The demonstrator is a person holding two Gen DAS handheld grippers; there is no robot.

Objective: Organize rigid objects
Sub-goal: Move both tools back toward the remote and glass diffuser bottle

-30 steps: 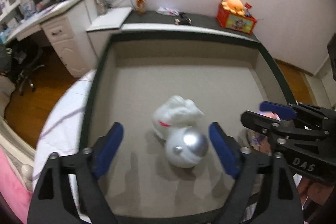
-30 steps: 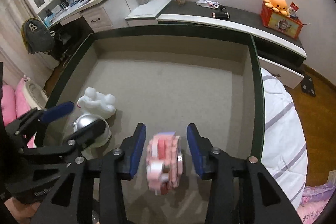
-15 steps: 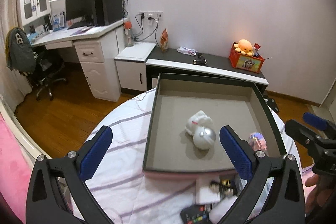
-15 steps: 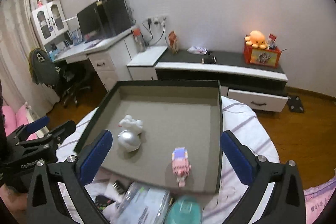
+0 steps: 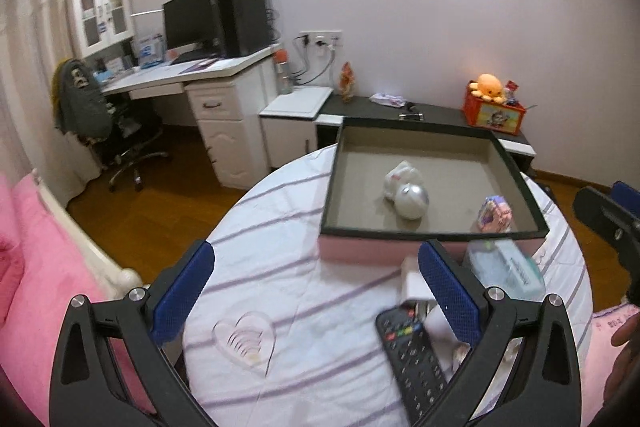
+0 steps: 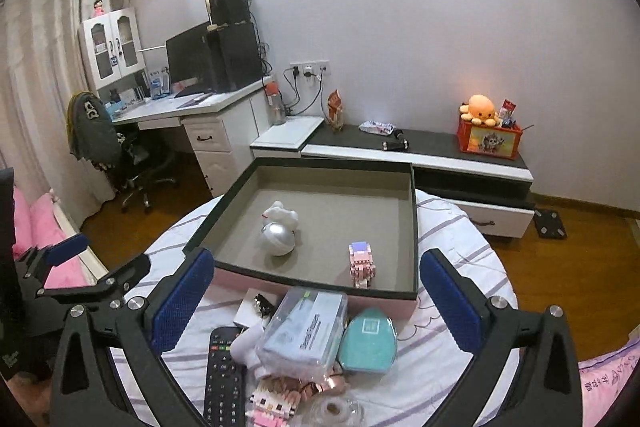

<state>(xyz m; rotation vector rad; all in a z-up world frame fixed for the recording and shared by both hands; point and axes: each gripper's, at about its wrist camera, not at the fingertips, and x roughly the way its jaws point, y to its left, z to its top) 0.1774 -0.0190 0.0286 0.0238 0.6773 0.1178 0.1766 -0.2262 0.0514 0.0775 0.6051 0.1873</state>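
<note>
A dark-rimmed box (image 6: 414, 227) with a grey floor stands on the round table (image 5: 280, 291). In it lie a white figurine (image 6: 282, 214), a silver ball (image 6: 277, 238) and a pink block figure (image 6: 362, 263); all show in the left wrist view too, the ball (image 5: 412, 201) and block figure (image 5: 495, 214). In front of the box lie a black remote (image 6: 222, 371), a clear plastic case (image 6: 304, 331), a teal egg-shaped case (image 6: 369, 341) and another pink block figure (image 6: 272, 405). My left gripper (image 5: 316, 291) and right gripper (image 6: 316, 301) are both open, empty, held above the table's near side.
A striped white cloth covers the table. A pink bed (image 5: 24, 251) lies at the left. Behind the table stand a white desk (image 6: 192, 115) with a monitor, an office chair (image 6: 120, 155) and a low dark cabinet (image 6: 440, 151) bearing an orange toy box.
Both grippers have pulled back and up out of the box. My right gripper has opened and left the pink block figure on the box floor.
</note>
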